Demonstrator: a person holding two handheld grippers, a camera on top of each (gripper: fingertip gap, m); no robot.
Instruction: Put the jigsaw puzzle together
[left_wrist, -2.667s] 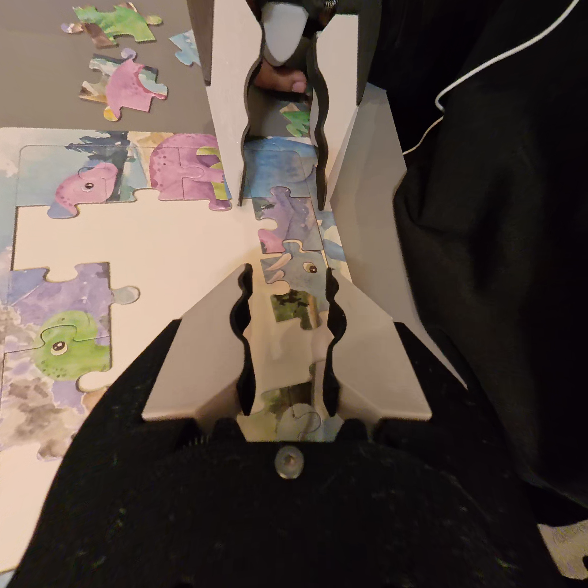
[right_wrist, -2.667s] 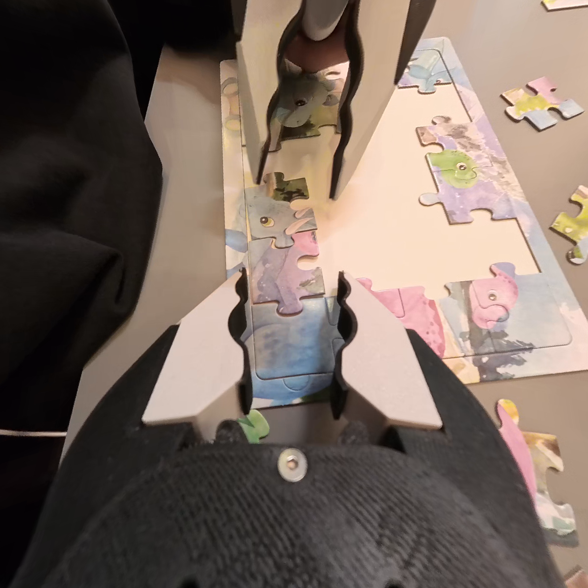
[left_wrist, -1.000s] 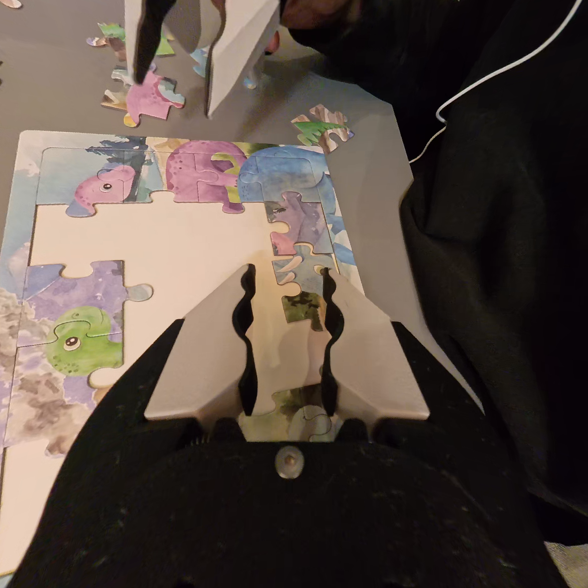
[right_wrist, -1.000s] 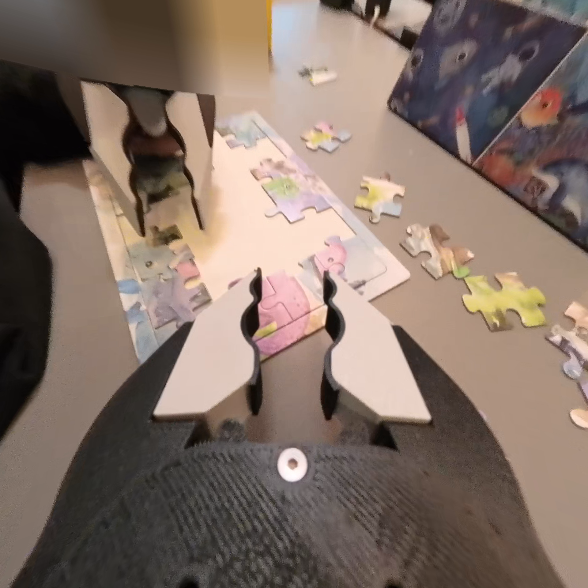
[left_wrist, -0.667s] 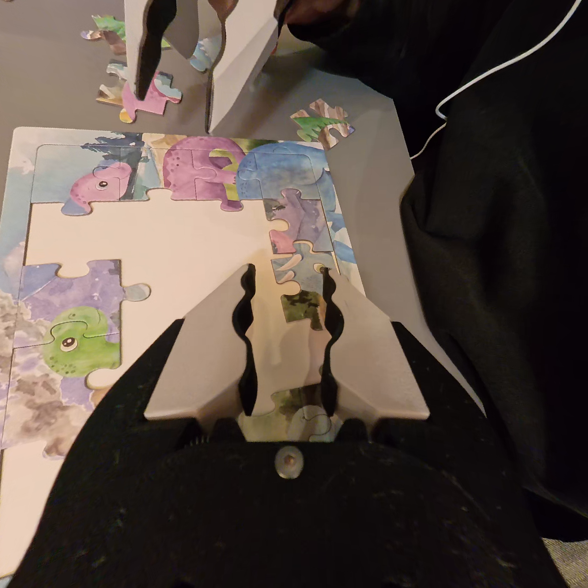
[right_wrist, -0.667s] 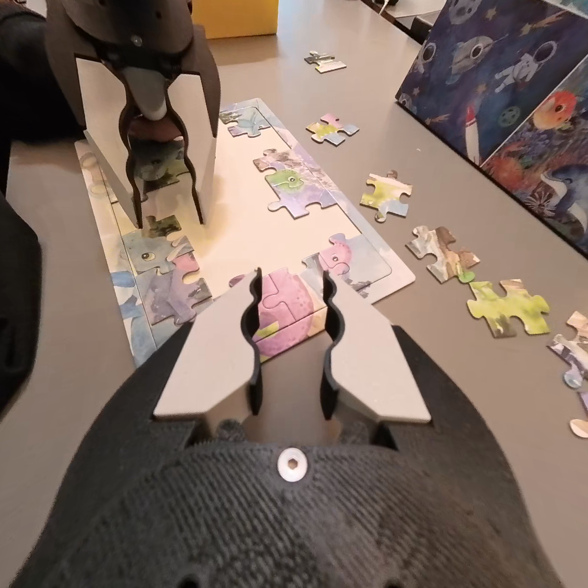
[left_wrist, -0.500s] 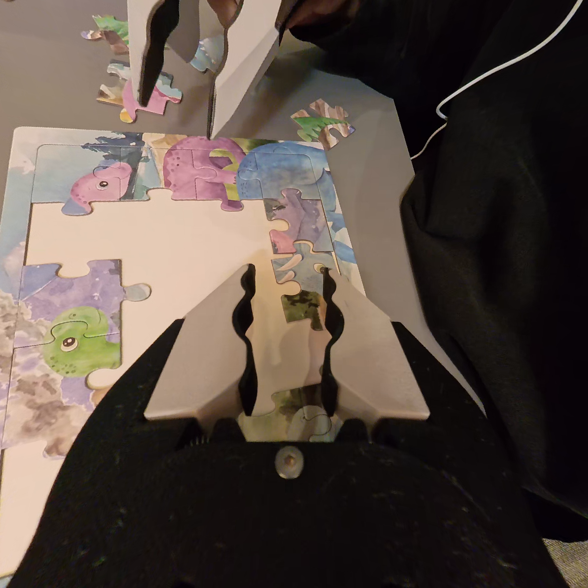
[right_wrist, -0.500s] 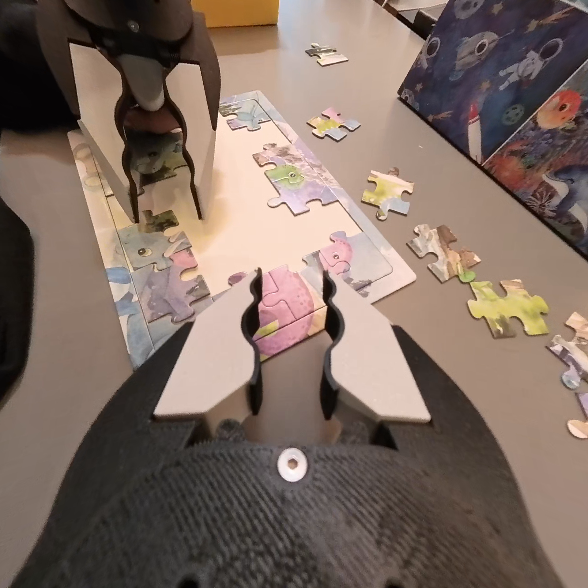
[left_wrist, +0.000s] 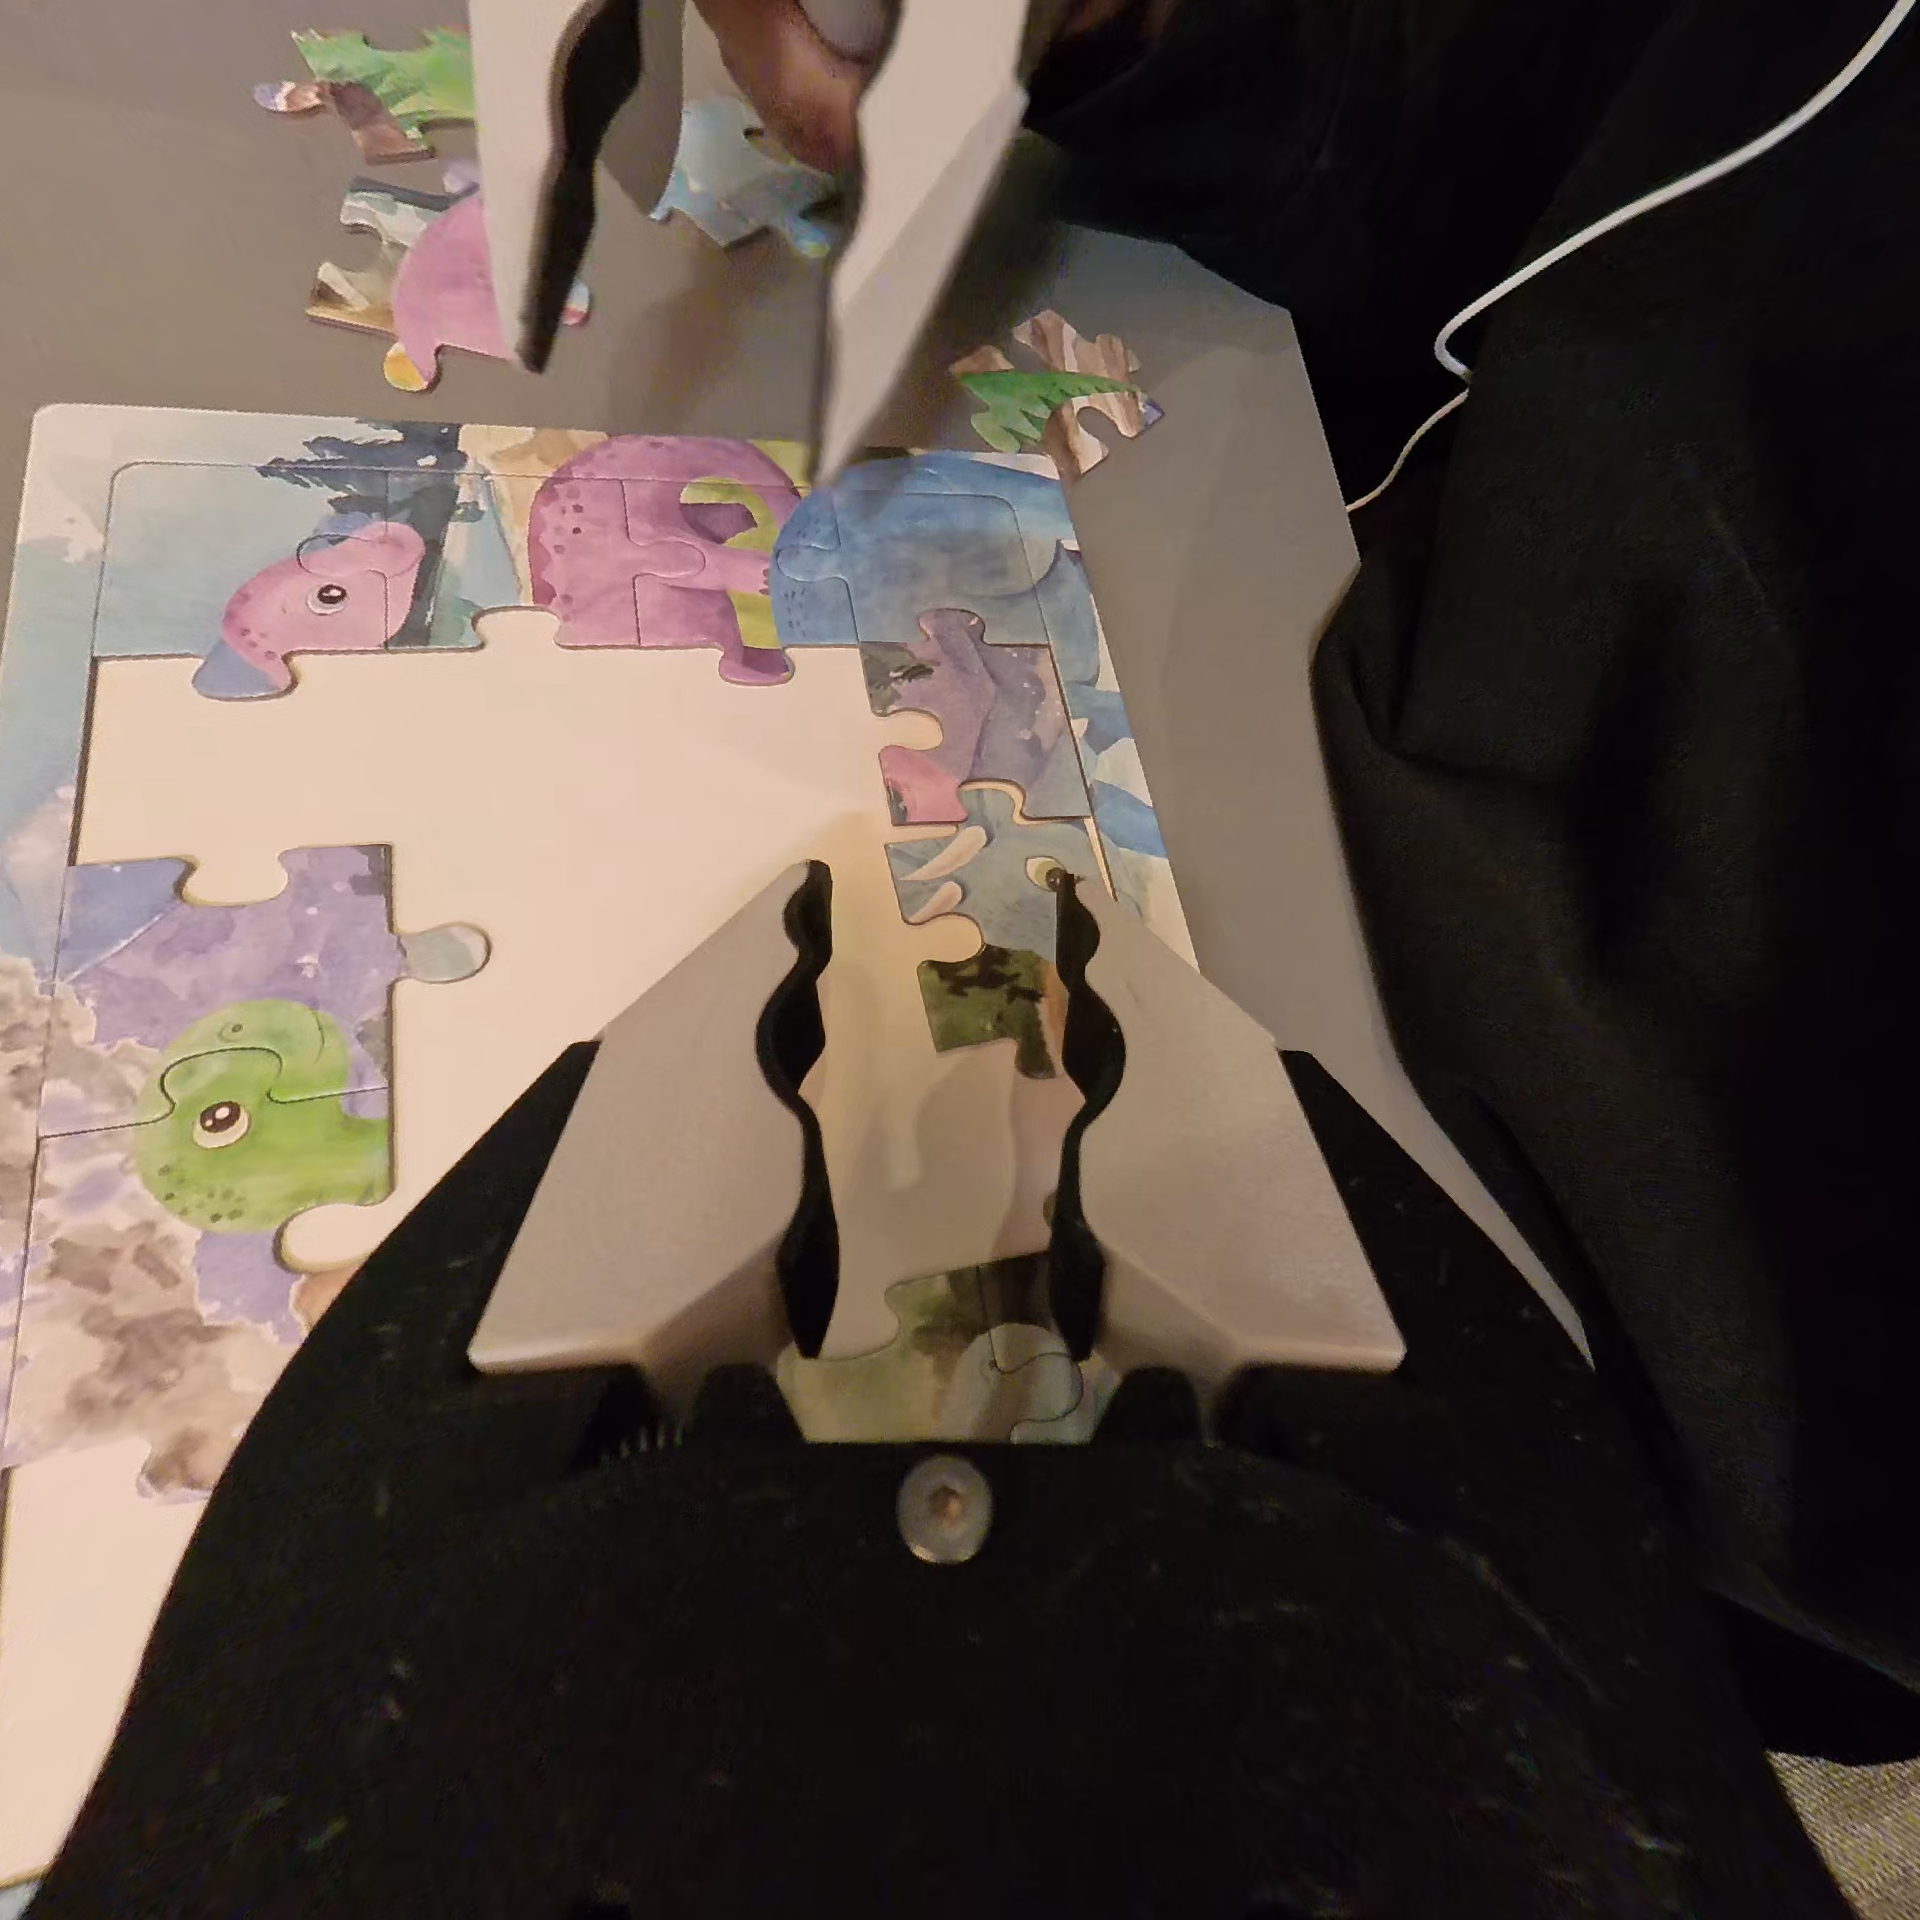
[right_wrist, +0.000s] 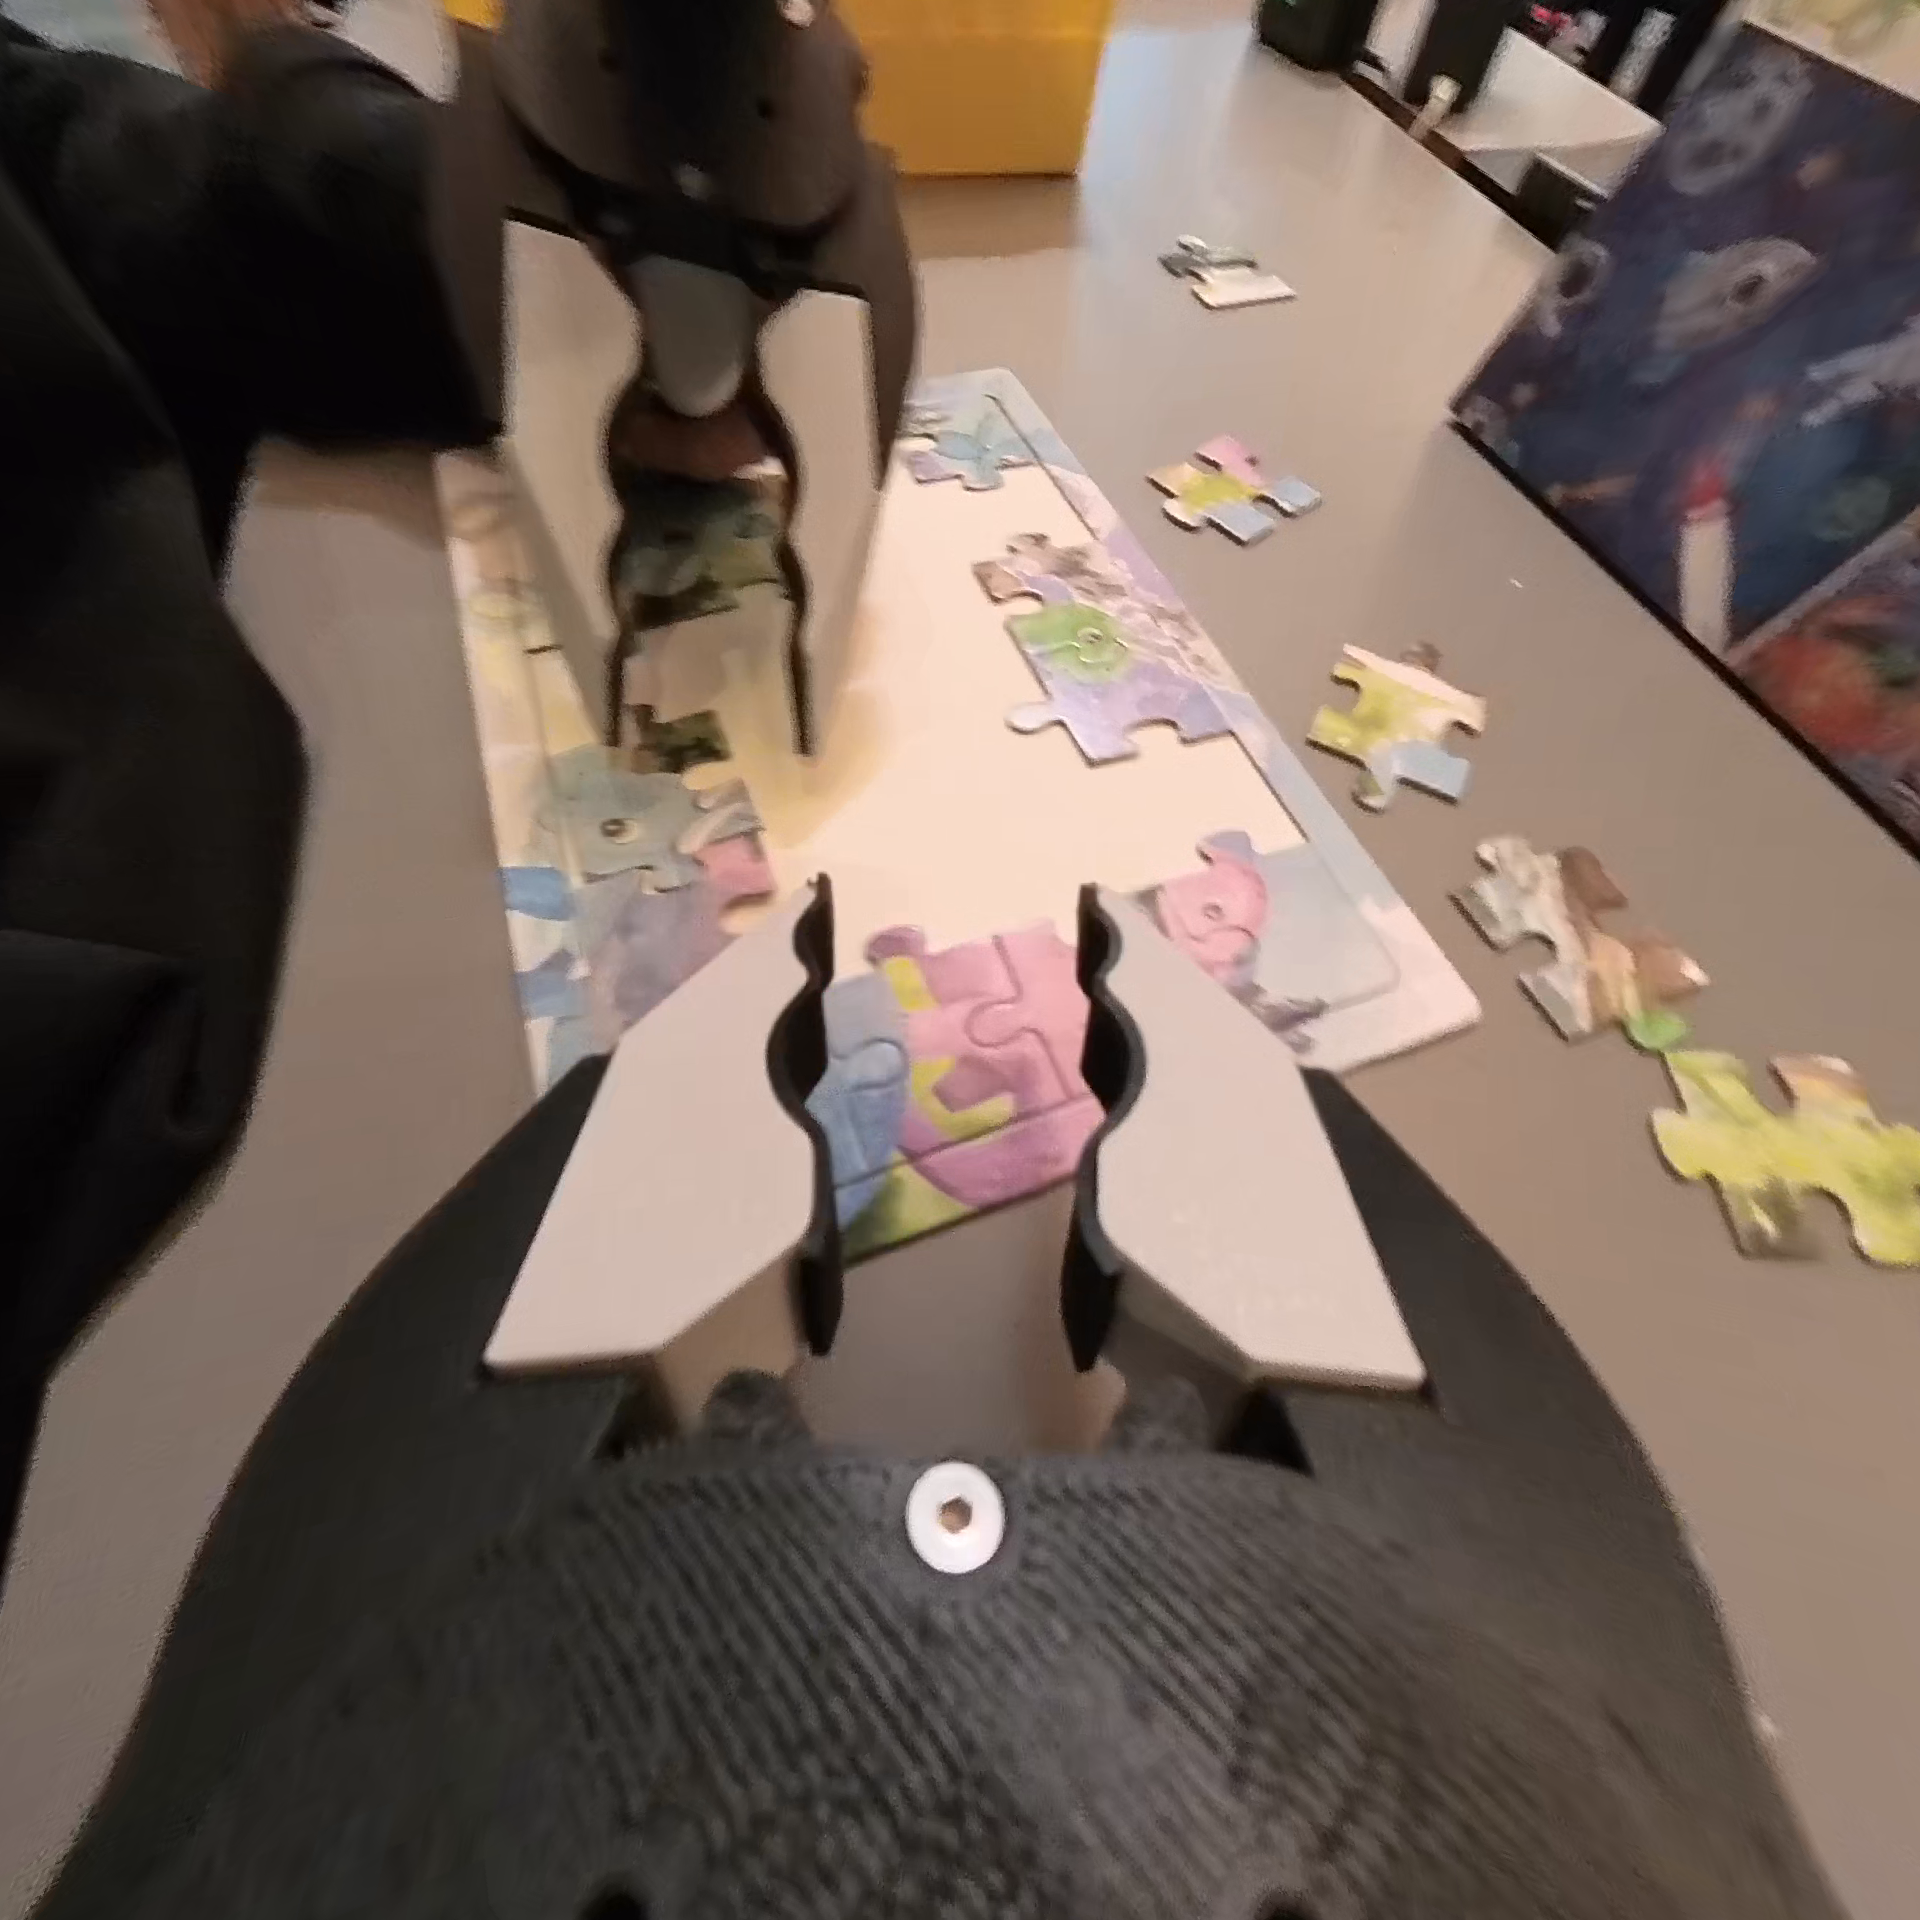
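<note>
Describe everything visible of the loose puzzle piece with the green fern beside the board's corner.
The flat cardboard piece with a green fern on grey-brown rock lies face up on the grey table, just beyond the white puzzle board corner, by the blue dinosaur. Knobs show on several sides. No gripper touches it; whether it touches the board is unclear.

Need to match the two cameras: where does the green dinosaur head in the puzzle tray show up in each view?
Left wrist view: green dinosaur head at the left edge, left of the left gripper.
Right wrist view: green dinosaur head upper right of centre, beyond the right gripper.
Shared landmark: the pink dinosaur head in the tray's corner.
</note>
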